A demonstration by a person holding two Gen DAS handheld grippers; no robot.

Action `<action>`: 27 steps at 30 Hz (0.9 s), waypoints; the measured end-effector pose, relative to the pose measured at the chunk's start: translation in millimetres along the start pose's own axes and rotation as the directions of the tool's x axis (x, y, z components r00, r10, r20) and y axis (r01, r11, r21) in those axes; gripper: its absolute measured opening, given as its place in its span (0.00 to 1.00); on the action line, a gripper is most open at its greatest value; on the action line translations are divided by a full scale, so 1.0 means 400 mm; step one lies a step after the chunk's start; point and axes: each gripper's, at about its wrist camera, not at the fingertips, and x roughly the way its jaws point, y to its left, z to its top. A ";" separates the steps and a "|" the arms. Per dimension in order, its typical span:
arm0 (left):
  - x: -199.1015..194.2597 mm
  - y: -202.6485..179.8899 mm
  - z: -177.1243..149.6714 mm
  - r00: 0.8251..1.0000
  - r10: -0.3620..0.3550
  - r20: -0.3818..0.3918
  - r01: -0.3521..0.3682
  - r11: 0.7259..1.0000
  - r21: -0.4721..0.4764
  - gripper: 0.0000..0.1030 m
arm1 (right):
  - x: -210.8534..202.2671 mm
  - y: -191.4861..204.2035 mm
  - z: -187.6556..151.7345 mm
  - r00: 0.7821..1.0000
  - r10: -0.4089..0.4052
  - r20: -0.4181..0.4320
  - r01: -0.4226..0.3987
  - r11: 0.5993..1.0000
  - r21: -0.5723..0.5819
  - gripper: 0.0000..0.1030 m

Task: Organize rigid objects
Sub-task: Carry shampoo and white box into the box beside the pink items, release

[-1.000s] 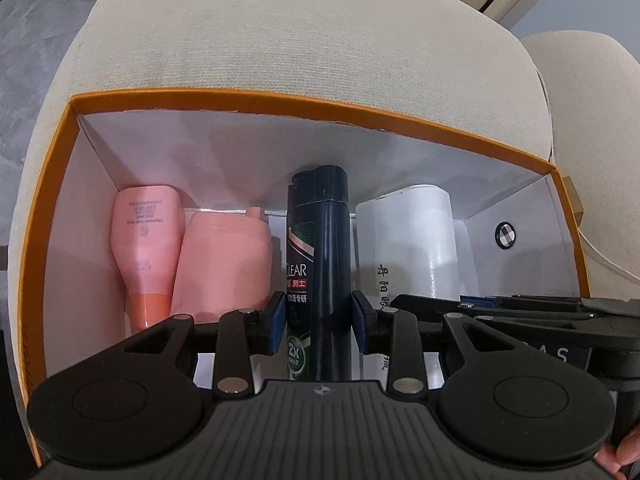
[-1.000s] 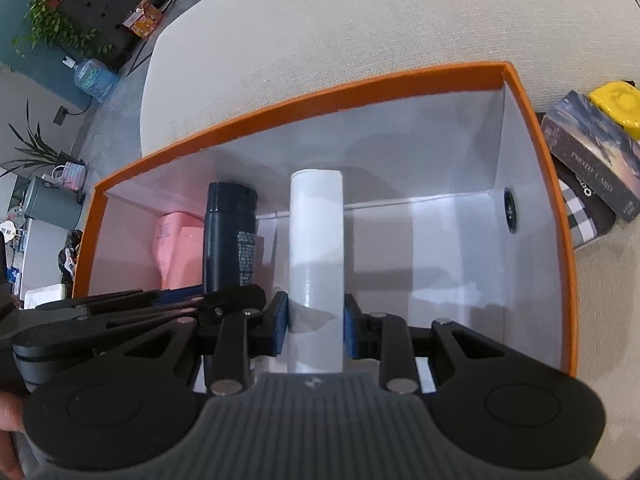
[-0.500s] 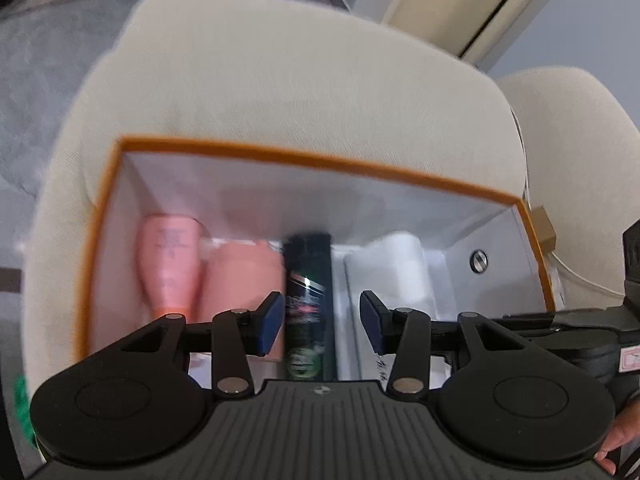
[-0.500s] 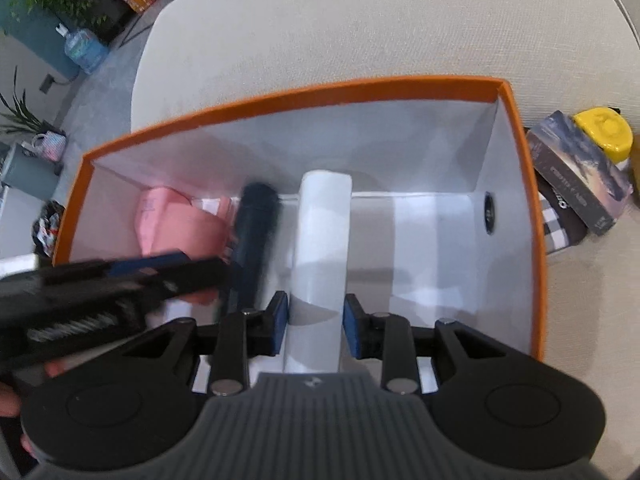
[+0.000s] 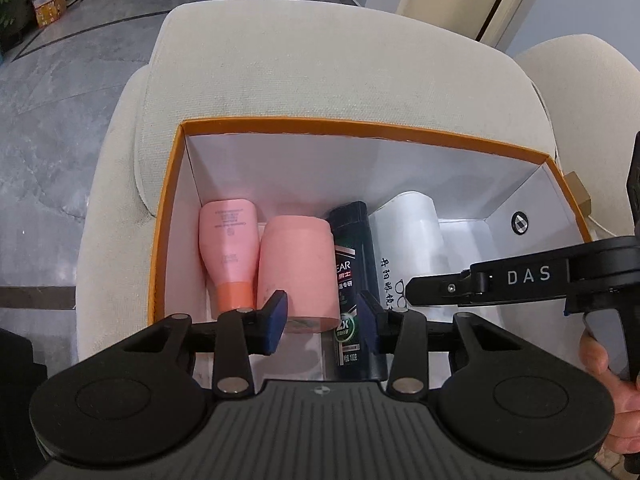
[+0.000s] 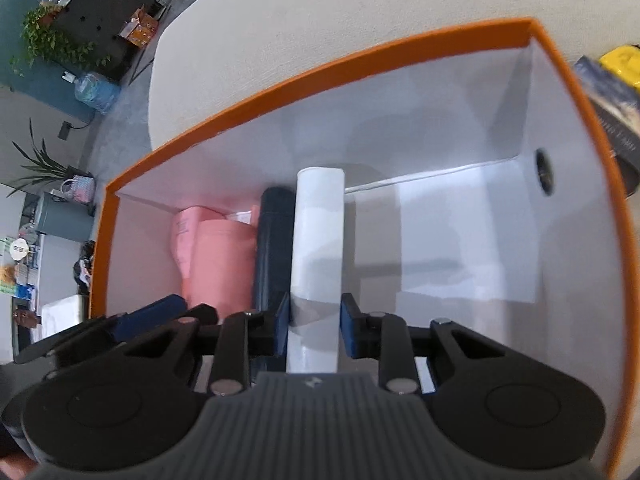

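Observation:
An orange-rimmed white box (image 5: 320, 126) holds a row of lying items: a pink bottle (image 5: 229, 248), a pink jar (image 5: 296, 272), a dark shampoo bottle (image 5: 354, 256) and a white tube (image 5: 408, 240). My left gripper (image 5: 323, 318) hovers above the box's near side. Its jaws are closing, but the pads touch nothing, with the jar and dark bottle lying below the gap. My right gripper (image 6: 315, 322) is down in the box, and its jaws are closing on the white tube (image 6: 318, 232), with both pads on the tube's near end. The dark bottle (image 6: 274, 240) lies just left of the tube.
The box sits on a cream cushion (image 5: 320, 60). Its right half (image 6: 460, 240) has bare floor. A boxed card set (image 6: 612, 100) and a yellow object (image 6: 624, 60) lie outside the right wall. A hand (image 5: 600, 360) holds the right gripper's handle. Grey floor lies to the left.
My left gripper let go of the dark bottle, opened wider and rose back out of the box. The right gripper stayed on the white tube.

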 end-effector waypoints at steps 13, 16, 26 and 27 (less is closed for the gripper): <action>-0.016 -0.010 -0.020 0.999 -0.046 -0.009 0.046 0.999 -0.005 0.46 | -0.016 0.055 0.002 0.972 -0.232 0.027 0.232 0.945 -0.231 0.35; -0.012 -0.019 -0.024 0.997 -0.064 -0.037 0.064 0.998 0.002 0.46 | 0.007 0.056 0.001 0.959 -0.282 0.009 0.274 0.924 -0.268 0.36; 0.033 -0.030 -0.034 0.989 -0.101 -0.112 0.100 0.995 -0.018 0.46 | 0.007 0.038 -0.006 0.966 -0.258 -0.029 0.247 0.949 -0.196 0.51; 0.037 -0.030 -0.034 0.989 -0.098 -0.113 0.096 0.995 -0.019 0.46 | 0.006 0.038 -0.007 0.966 -0.257 -0.022 0.249 0.950 -0.187 0.51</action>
